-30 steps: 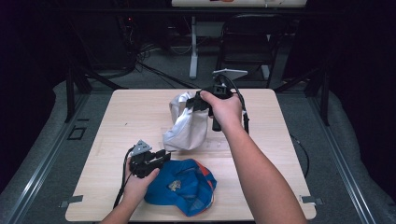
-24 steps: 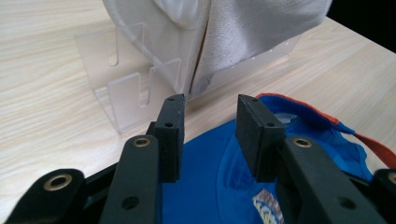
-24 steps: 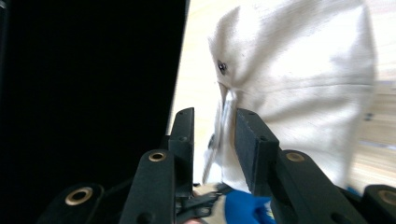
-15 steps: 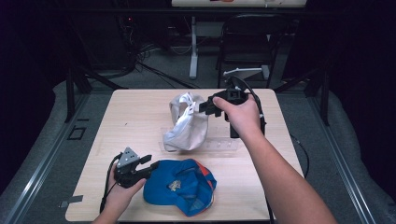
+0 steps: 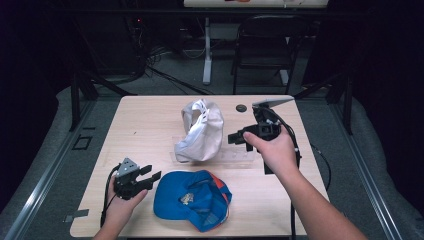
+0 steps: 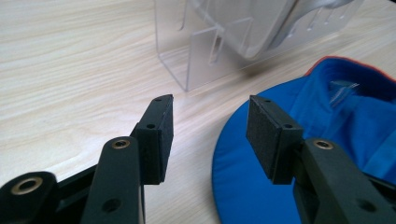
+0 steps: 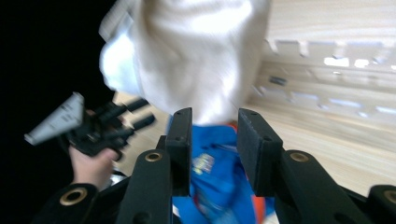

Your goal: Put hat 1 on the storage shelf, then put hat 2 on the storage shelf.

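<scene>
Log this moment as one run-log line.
left tongs: opening, empty, beside blue cap | right tongs: opening, empty, beside white cap | white cap: on clear rack

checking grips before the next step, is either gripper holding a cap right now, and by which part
Nothing is held. The left gripper stands open beside the blue cap; the right gripper is open, clear of the white cap. Both have just been opening.

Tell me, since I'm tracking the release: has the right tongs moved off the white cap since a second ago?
Yes. The right tongs has drawn back toward the table's right edge, clear of the white cap, its jaws opening with nothing between them.
</scene>
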